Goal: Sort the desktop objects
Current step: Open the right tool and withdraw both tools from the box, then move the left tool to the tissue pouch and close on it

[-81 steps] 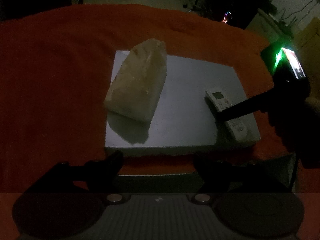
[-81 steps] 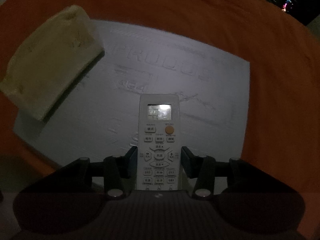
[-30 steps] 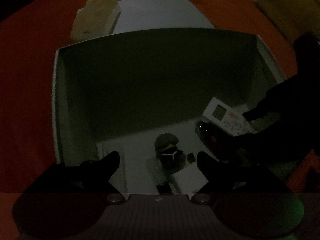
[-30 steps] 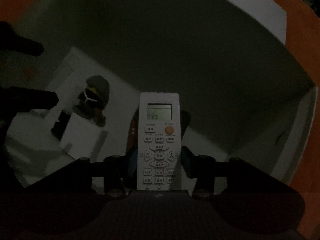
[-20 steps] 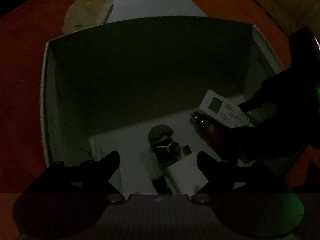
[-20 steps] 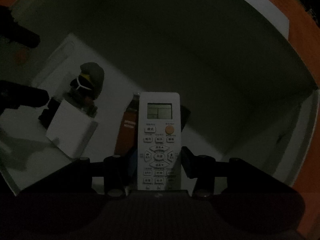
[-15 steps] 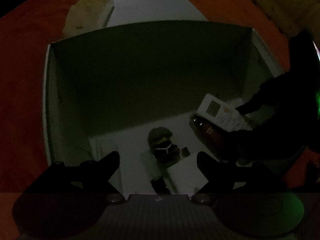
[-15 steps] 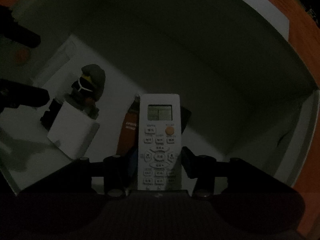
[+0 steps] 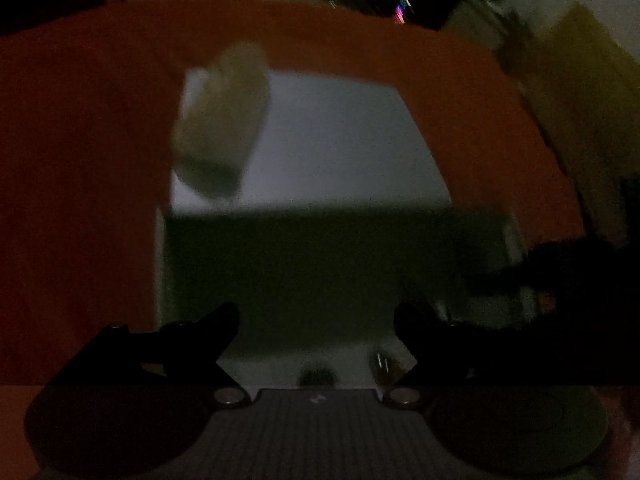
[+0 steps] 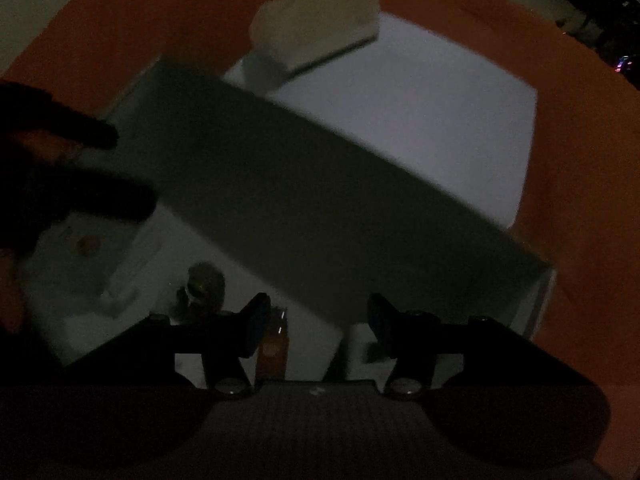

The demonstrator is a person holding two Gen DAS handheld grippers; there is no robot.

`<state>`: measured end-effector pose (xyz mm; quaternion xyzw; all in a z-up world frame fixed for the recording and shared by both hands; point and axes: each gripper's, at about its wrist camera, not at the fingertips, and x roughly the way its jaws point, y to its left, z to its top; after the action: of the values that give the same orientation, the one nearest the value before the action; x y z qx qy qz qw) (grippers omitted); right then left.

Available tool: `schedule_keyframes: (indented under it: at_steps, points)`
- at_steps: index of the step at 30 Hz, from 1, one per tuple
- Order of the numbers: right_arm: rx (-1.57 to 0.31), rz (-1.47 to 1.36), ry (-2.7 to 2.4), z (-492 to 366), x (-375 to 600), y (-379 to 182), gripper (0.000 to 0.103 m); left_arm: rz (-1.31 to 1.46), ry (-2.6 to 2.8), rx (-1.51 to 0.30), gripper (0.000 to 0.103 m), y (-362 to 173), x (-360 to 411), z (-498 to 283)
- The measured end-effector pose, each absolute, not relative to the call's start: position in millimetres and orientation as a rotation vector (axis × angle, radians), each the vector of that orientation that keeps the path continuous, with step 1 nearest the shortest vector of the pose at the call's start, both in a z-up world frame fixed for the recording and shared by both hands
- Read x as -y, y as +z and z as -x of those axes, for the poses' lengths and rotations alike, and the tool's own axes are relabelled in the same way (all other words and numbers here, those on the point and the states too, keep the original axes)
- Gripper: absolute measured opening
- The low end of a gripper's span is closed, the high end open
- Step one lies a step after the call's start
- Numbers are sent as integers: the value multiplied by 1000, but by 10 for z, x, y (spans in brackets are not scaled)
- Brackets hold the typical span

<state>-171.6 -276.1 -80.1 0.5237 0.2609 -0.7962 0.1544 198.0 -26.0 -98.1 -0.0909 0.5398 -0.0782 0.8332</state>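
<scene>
Two black two-finger grippers hang above one deep, open white cardboard box (image 10: pixel 280 184) standing on an orange cloth-covered table (image 10: pixel 580 128) in a dim room. The right gripper (image 10: pixel 318 320) has its jaws opening, with nothing between them; below the gap lies only the box floor. The left gripper (image 9: pixel 316 330) is also opening and spread wide, gripping nothing, above the near part of the same box (image 9: pixel 320 264).

Inside the box, in the right wrist view, three things can be made out: one small dark figurine with a rounded head (image 10: pixel 204 284) near the box's left half, one brown cylindrical bottle (image 10: pixel 274 346) just right of the figurine, and one pale flat pad with a round orange mark (image 10: pixel 86 246) against the box's left wall. A whitish shape at the box floor's right side, under the right finger, is too dark and cut off to identify. The left wrist view is blurred and shows only the figurine's top (image 9: pixel 318 376) at the box's near edge.

Just beyond the box's far wall lies one flat white rectangular lid (image 10: pixel 420 112), and on the lid's far left corner rests one cream-coloured lumpy cloth pouch (image 10: pixel 320 20), also seen in the left view (image 9: pixel 224 120).
</scene>
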Motion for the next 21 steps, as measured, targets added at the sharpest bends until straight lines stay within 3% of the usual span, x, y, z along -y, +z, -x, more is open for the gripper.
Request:
schedule_keyframes:
  at_steps: [6, 13, 21]
  points:
    - [-700, -1526, -2285, 1769, 2746, -809, 58, 219, -13, -1067, 87, -974, 82, -2493]
    - [-662, -1523, -2314, 1821, 2698, -644, 58, 302, 159, -1096, 87, -1331, -49, -2987]
    - [-578, -1355, -2468, 2180, 2690, -253, 59, 400, 269, -1063, 85, -1496, -75, -3301]
